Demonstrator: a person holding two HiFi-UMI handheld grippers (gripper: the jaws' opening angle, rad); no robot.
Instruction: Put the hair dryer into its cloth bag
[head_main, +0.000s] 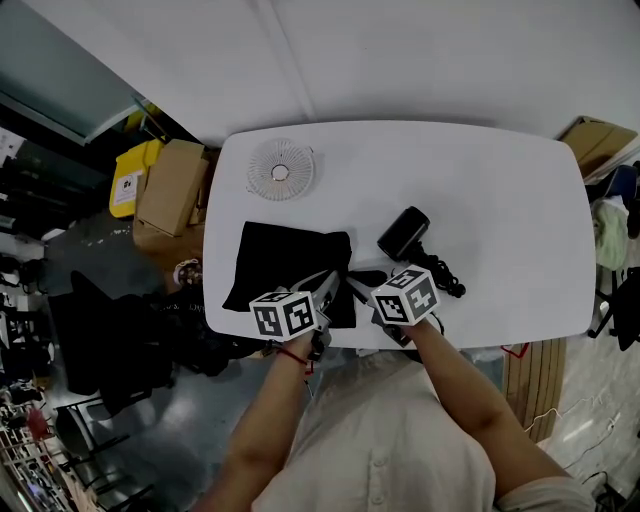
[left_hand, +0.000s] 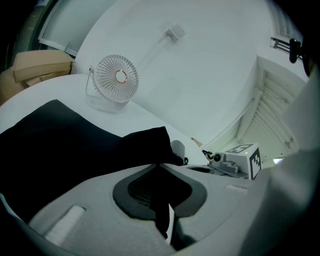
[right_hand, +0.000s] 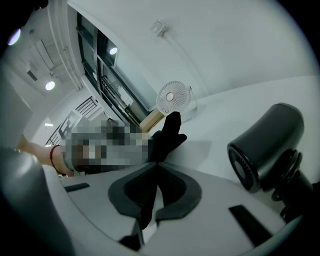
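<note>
Two hand-held grippers pinch the near edge of a black cloth bag (head_main: 285, 262) on a white table (head_main: 500, 200), w/ the hair dryer (right_hand: 267, 145) lying just to its right. The left gripper (left_hand: 159, 165) has its jaws together on a fold of the fabric, which rises in a dark peak btwn the tips. The right gripper (right_hand: 157, 165) is likewise clamped on the cloth, a tongue of it standing up past the tips. Both grips sit close together at the bag's near right corner, prob. either side of its mouth, though the opening itself can't be made out. The dryer rests on the tabletop near the bag, not touching it as far as the head view shows, its black cord (head_main: 445, 275) in a loose heap beside it. A small white desk fan (head_main: 281, 169) stands beyond the bag, well apart from both grippers.

Handling, as judged: the bag is thin, limp & v. light. It will likely sag shut unless both edges are held apart, and it should slide easily on the smooth top. The dryer looks rigid, hard-shelled, heavier at the barrel end & smooth enough to slip. The best hold is prob. across the handle or the narrow neck by the barrel, not the round body. The cord is floppy & apt to snag on the bag's rim, so it needs gathering in w/ the dryer.
</note>
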